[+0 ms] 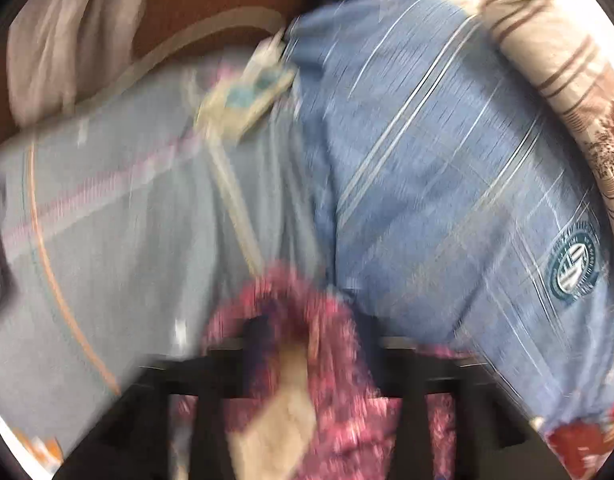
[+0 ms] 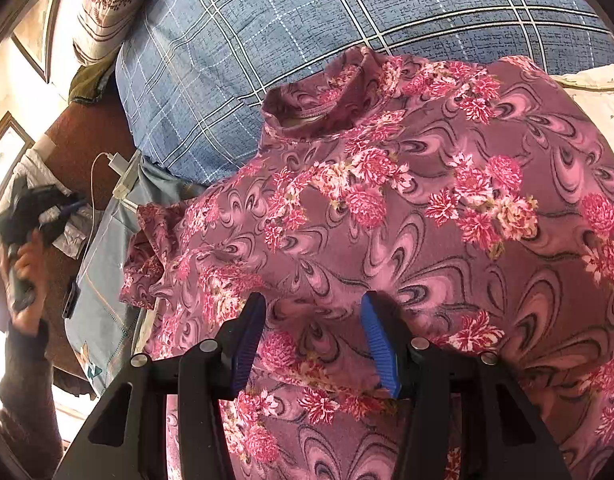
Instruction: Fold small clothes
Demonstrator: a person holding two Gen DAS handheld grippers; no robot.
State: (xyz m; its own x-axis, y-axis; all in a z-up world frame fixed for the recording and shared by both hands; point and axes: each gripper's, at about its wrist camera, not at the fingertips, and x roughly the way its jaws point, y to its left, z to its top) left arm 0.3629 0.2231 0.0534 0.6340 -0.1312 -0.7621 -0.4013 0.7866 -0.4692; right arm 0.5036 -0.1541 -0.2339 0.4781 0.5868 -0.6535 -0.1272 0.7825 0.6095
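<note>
A small pink floral top (image 2: 407,208) lies spread flat on the bed, neck hole toward the blue pillow. My right gripper (image 2: 313,312) is open just above its middle, its blue pads (image 2: 377,340) apart with nothing between them. In the right wrist view my left gripper (image 2: 39,208) is off to the far left, held in a hand, clear of the top. The left wrist view is badly blurred: pink floral cloth (image 1: 307,360) fills the space between the black fingers (image 1: 211,408) of the left gripper (image 1: 303,344), and I cannot tell whether they grip it.
A blue checked pillow (image 2: 307,40) lies beyond the top; a beige striped pillow (image 2: 111,4) lies beside it. A pale blue cloth (image 2: 103,280), a white charger with cable (image 2: 117,160) and a dark phone (image 2: 69,300) lie at the left, over brown bedding (image 2: 87,136).
</note>
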